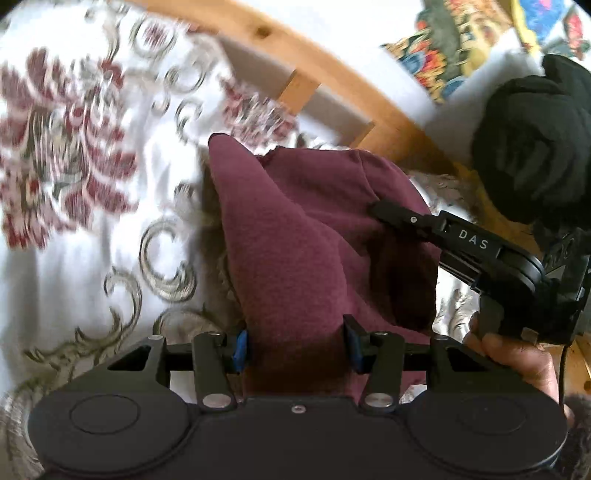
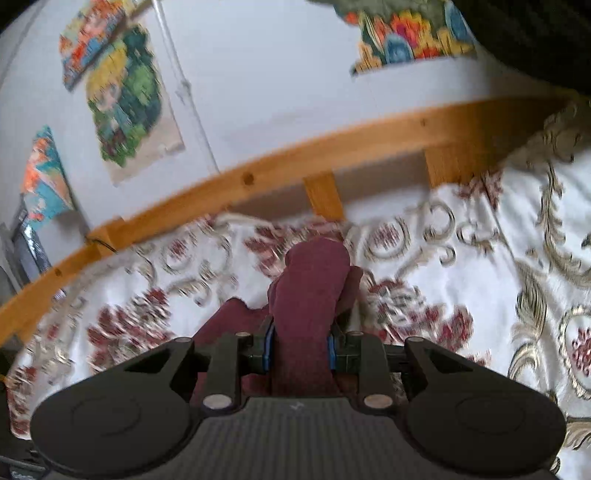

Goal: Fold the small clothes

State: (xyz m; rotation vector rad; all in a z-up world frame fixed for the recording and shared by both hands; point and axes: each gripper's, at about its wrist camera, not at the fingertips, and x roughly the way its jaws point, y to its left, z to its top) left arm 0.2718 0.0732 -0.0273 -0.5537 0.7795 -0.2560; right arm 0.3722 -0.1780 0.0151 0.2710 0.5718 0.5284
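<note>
From my left wrist camera, the maroon fleece garment [image 1: 306, 236] lies directly ahead on the white floral-patterned bedspread [image 1: 74, 240], its near end passing between the fingers of my left gripper [image 1: 297, 349]. My right gripper [image 1: 384, 210] enters from the right and meets the garment's right side. Beyond the garment runs the curved wooden bed rail [image 1: 332, 81], with the white wall [image 1: 369, 29] behind it. From my right wrist camera, the garment sits between the fingers of my right gripper [image 2: 300, 350] and extends forward over the bedspread. The colourful patchwork hangings [image 2: 125, 99] are on the wall, above the rail.
</note>
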